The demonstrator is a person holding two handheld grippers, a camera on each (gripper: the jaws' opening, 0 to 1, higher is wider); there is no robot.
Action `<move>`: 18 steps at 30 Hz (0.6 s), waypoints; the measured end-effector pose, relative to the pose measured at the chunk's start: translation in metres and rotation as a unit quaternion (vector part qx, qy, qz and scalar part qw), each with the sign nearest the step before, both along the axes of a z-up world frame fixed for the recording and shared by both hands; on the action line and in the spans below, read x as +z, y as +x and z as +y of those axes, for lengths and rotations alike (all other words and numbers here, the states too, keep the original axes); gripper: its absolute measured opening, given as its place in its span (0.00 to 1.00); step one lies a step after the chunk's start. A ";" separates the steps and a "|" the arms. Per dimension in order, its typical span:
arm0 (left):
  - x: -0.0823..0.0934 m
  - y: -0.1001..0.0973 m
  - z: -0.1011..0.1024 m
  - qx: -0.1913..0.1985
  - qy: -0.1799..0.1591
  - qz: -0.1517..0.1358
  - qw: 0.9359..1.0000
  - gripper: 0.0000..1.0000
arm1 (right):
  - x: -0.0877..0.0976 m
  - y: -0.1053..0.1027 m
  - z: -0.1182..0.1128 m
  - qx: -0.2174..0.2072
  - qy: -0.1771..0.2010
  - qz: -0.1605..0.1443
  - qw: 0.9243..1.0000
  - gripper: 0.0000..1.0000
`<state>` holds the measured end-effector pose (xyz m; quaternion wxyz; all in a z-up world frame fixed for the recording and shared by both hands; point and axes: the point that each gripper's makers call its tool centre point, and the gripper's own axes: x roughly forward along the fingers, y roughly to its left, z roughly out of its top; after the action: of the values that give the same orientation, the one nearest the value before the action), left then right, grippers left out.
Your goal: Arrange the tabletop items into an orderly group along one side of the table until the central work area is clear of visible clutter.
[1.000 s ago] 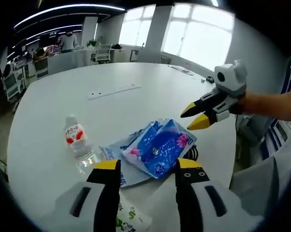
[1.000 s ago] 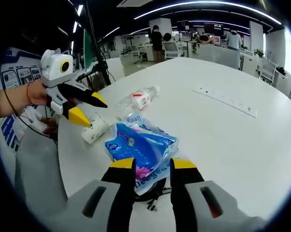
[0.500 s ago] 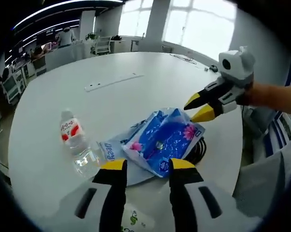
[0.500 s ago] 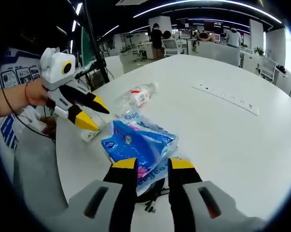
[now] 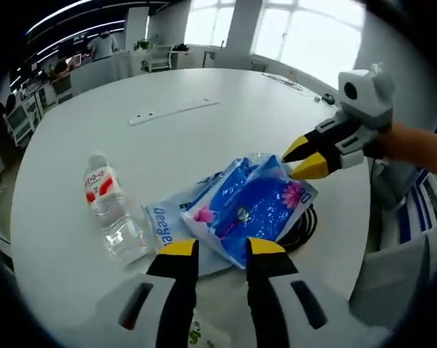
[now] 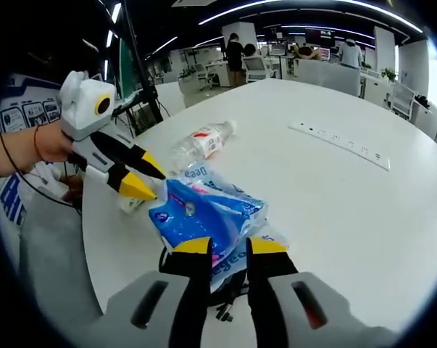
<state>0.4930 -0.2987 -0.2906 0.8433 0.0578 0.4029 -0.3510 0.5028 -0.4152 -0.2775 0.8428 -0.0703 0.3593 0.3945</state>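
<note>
A blue tissue pack (image 5: 251,210) (image 6: 207,210) lies on a paler "Deeya" pack (image 5: 167,228) near the edge of the white table (image 5: 232,90) (image 6: 363,217). My left gripper (image 5: 222,248) (image 6: 146,181) is open, its jaws narrowed, with the blue pack's near corner between them. My right gripper (image 6: 229,246) (image 5: 301,159) is also open with a narrow gap, at the pack's opposite edge. A clear water bottle (image 5: 109,210) (image 6: 204,141) with a red label lies on its side beside the packs. A black cable (image 5: 301,225) (image 6: 225,293) sits under them.
A white power strip (image 5: 175,114) (image 6: 338,145) is set in the table farther in. A white green-printed item (image 5: 204,337) (image 6: 127,203) lies by the table edge. Office desks, chairs and people stand beyond the table. The edge drops off just behind both grippers.
Both pairs of jaws have narrowed. The left gripper has come in closer to the blue pack, and the right gripper's tips now reach its edge. The pack and bottle have not moved.
</note>
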 end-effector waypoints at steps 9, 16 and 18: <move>-0.011 -0.005 -0.005 -0.006 0.016 0.018 1.000 0.14 | -0.006 0.000 0.000 0.002 -0.011 0.004 1.000 0.07; -0.013 -0.006 -0.005 -0.008 0.013 0.022 1.000 0.09 | -0.008 0.002 -0.002 -0.007 -0.013 0.007 1.000 0.03; -0.012 -0.006 -0.005 -0.009 0.014 0.020 1.000 0.09 | -0.008 0.002 -0.002 -0.008 -0.012 0.008 1.000 0.03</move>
<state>0.4866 -0.3037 -0.3030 0.8311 0.0663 0.4242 -0.3535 0.5051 -0.4172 -0.2852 0.8422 -0.0741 0.3710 0.3841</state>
